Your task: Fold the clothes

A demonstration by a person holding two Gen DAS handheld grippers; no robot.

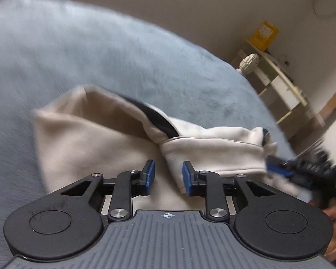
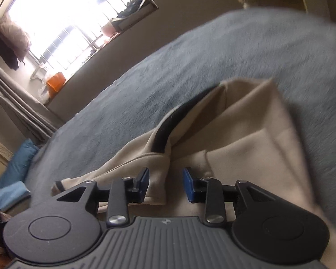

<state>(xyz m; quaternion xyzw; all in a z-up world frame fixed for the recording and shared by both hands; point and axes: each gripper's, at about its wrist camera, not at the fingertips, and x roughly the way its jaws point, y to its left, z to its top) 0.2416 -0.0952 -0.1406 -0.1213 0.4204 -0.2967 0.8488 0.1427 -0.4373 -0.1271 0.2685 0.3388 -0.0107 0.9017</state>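
1. The cream, soft fleece garment with a black inner collar band (image 1: 105, 139) lies on the blue-grey plush bed cover (image 1: 100, 51), bunched near the edge closest to both cameras; the right wrist view shows the same garment (image 2: 246, 139) from the other side.
2. The left gripper (image 1: 168, 177) hangs just above the cloth with its blue-padded jaws apart and nothing between them; a rolled hem or cuff lies right beside its right-hand pad.
3. The right gripper (image 2: 165, 185) is likewise spread wide and empty over the garment, a fabric edge running up between its jaws; in the left wrist view it shows blurred at the garment's right end (image 1: 300, 170).
4. Progress, as a judgement: at least 1 layer is doubled over, with a flap lying across the body in the right wrist view and a sleeve-like piece crossing the front in the left; yet the outline is uneven, the collar gapes and ridges stand up, so it is no neat flat stack.
5. This fits either a half-made fold or a loosely dropped heap; the blur leaves that open.
6. What seems left: smoothing the layers, and squaring the edges into a compact shape.
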